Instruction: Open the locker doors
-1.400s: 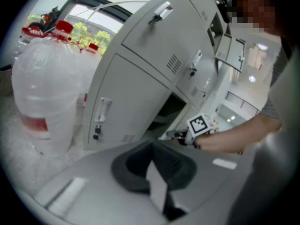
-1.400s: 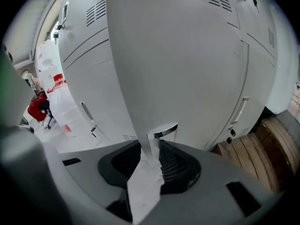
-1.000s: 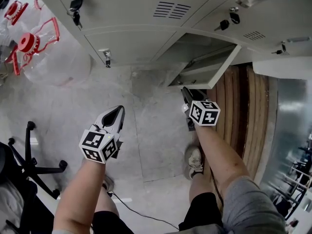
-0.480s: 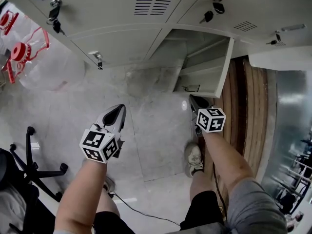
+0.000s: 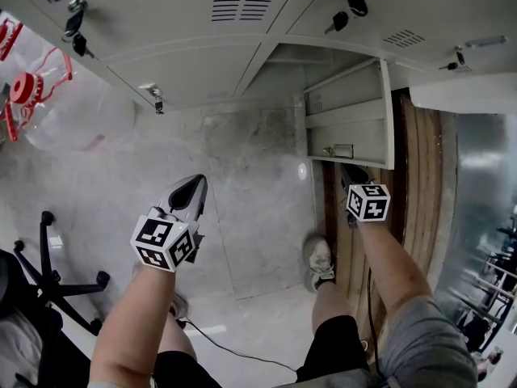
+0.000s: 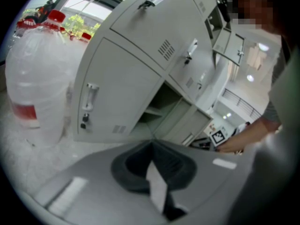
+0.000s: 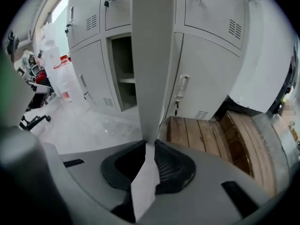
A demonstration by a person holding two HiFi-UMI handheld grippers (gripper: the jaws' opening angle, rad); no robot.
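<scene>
**Bottom-row locker door held open, far right**

You are clamping the right gripper's (image 7: 149, 142) fingers, which have just been closing, on the free edge of the open locker door (image 5: 347, 115), probably to swing it wider. The left gripper (image 5: 196, 186), fingers together and empty, is idling over the floor (image 5: 250, 217). Count: one open door, two closed bottom doors (image 7: 89, 74) flanking it, two grippers.

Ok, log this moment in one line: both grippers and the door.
left gripper: shut, empty | right gripper: jaws just been closing, clamped on edge of grey metal locker door | door: open
</scene>
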